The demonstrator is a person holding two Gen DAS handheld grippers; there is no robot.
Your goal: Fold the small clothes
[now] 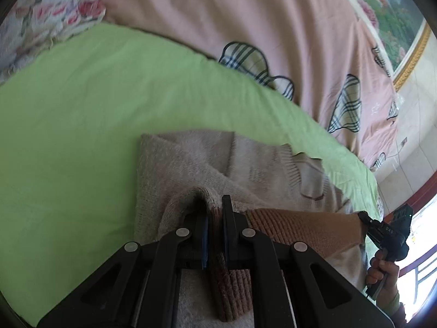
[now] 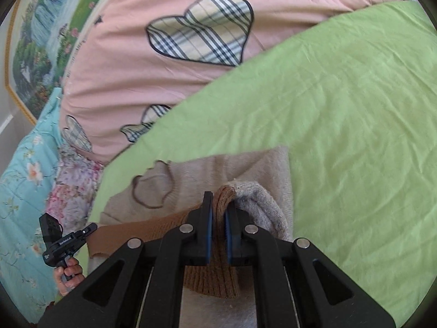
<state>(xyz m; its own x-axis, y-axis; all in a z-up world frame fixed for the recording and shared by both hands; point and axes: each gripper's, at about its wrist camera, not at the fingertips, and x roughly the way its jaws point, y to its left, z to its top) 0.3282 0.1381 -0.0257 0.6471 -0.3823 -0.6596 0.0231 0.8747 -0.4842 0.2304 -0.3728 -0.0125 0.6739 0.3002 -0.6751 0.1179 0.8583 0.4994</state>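
A small beige knit sweater (image 1: 191,161) with a brown ribbed hem (image 1: 303,228) lies on a green sheet (image 1: 82,114). My left gripper (image 1: 214,210) is shut on one corner of the hem, with brown ribbing hanging between the blue pads. My right gripper (image 2: 218,205) is shut on the other hem corner (image 2: 222,196). The hem stretches between both grippers, lifted over the sweater body (image 2: 245,164). A scalloped collar (image 2: 153,188) shows on the sweater. The right gripper also shows in the left wrist view (image 1: 387,229), and the left gripper in the right wrist view (image 2: 68,243).
The green sheet (image 2: 355,109) lies over a pink quilt with plaid hearts (image 2: 202,27). Floral bedding (image 2: 24,180) lies to one side. A framed landscape picture (image 1: 393,8) hangs on the wall. A window with a red frame (image 1: 420,199) is at the right.
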